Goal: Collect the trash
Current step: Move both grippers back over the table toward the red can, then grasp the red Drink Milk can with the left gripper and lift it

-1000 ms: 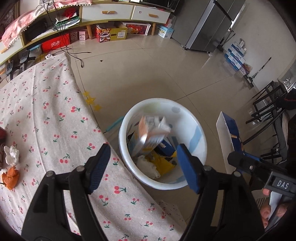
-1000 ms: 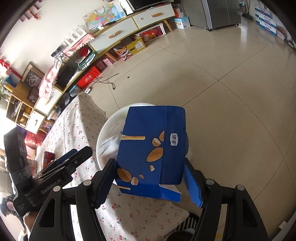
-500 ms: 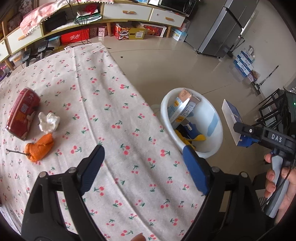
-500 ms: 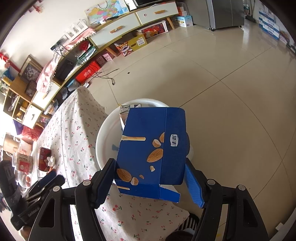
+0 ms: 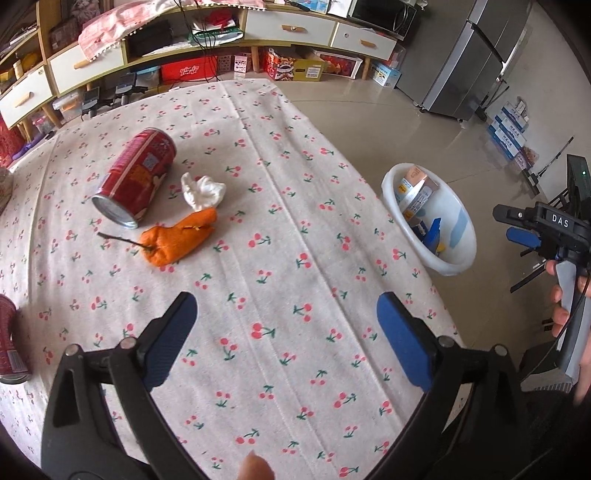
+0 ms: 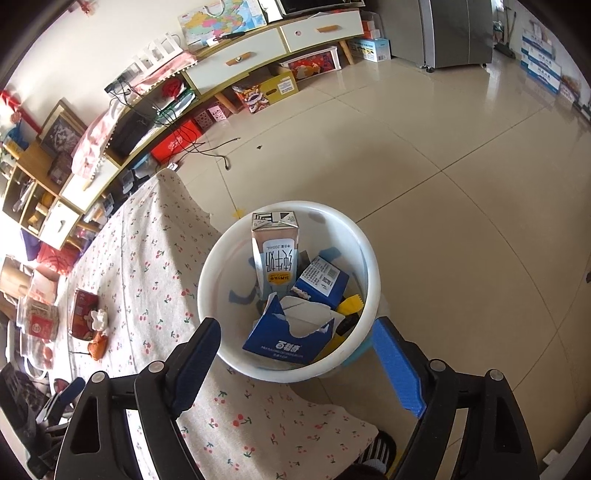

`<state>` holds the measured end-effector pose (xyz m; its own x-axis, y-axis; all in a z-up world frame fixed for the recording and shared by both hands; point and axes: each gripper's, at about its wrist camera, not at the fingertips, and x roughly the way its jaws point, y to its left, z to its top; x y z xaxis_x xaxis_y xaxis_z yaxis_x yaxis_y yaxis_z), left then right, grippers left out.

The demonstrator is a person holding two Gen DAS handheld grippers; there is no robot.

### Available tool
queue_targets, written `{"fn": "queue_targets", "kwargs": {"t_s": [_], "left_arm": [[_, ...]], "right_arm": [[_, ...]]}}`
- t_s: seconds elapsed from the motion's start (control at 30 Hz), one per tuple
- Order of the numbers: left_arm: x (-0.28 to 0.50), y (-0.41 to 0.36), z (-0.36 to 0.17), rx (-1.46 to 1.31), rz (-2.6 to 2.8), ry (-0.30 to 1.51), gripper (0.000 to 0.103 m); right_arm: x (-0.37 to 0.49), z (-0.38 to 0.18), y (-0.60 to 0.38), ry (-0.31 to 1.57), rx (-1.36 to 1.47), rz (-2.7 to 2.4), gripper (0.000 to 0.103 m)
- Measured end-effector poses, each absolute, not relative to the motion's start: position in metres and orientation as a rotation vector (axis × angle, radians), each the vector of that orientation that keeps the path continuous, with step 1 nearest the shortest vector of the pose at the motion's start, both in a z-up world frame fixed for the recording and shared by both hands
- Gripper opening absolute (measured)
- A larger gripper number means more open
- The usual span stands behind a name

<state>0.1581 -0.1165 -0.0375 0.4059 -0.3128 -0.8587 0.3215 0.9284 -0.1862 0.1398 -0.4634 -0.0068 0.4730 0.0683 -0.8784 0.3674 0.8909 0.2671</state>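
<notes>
A white trash bin [image 6: 369, 258] stands on the floor by the table edge; it also shows in the left wrist view [image 5: 463, 221]. Inside lie a torn blue box [image 6: 284, 339], a milk carton [image 6: 275, 254] and a smaller blue carton [image 6: 321, 282]. My right gripper [image 6: 295, 365] is open and empty just above the bin. My left gripper [image 5: 288, 339] is open and empty over the cherry-print tablecloth [image 5: 295, 258]. On the table lie a red can [image 5: 136, 177] on its side, a crumpled white tissue [image 5: 203, 190] and an orange peel [image 5: 177, 240].
A second red can [image 5: 9, 339] stands at the table's left edge. More packets sit at the table's far end [image 6: 37, 317]. A low cabinet with drawers [image 5: 295, 29] and boxes lines the wall; a grey fridge [image 5: 469, 59] stands at the right.
My right gripper opened and the blue box dropped into the bin. My left gripper swung from the bin back over the table toward the can, tissue and peel.
</notes>
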Motion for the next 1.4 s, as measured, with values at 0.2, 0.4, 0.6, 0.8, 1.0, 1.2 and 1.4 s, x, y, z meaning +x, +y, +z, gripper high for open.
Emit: {"fn": "queue_targets", "kwargs": {"t_s": [0.2, 0.4, 0.6, 0.8, 1.0, 1.2, 1.4], "left_arm": [[0.15, -0.081, -0.037, 0.005, -0.351, 1.087, 0.098], [0.149, -0.045, -0.034, 0.004, -0.296, 1.085, 0.098], [0.151, -0.01, -0.029, 0.002, -0.233, 1.089, 0.098], [0.157, 0.029, -0.024, 0.001, -0.164, 1.095, 0.098], [0.16, 0.069, -0.02, -0.026, -0.104, 1.084, 0.098], [0.165, 0.107, -0.031, -0.096, -0.037, 1.114, 0.098], [0.167, 0.137, -0.034, -0.198, 0.009, 1.111, 0.098]], "right_arm": [[0.139, -0.002, -0.447, 1.076, 0.427, -0.174, 0.086], [0.144, -0.001, -0.425, 1.089, 0.402, -0.146, 0.087], [0.155, 0.001, -0.392, 1.102, 0.361, -0.108, 0.087], [0.172, 0.0, -0.35, 1.123, 0.307, -0.062, 0.087], [0.189, -0.003, -0.308, 1.143, 0.269, -0.016, 0.087], [0.206, -0.011, -0.262, 1.172, 0.238, 0.037, 0.087], [0.224, -0.025, -0.218, 1.213, 0.228, 0.086, 0.087]]}}
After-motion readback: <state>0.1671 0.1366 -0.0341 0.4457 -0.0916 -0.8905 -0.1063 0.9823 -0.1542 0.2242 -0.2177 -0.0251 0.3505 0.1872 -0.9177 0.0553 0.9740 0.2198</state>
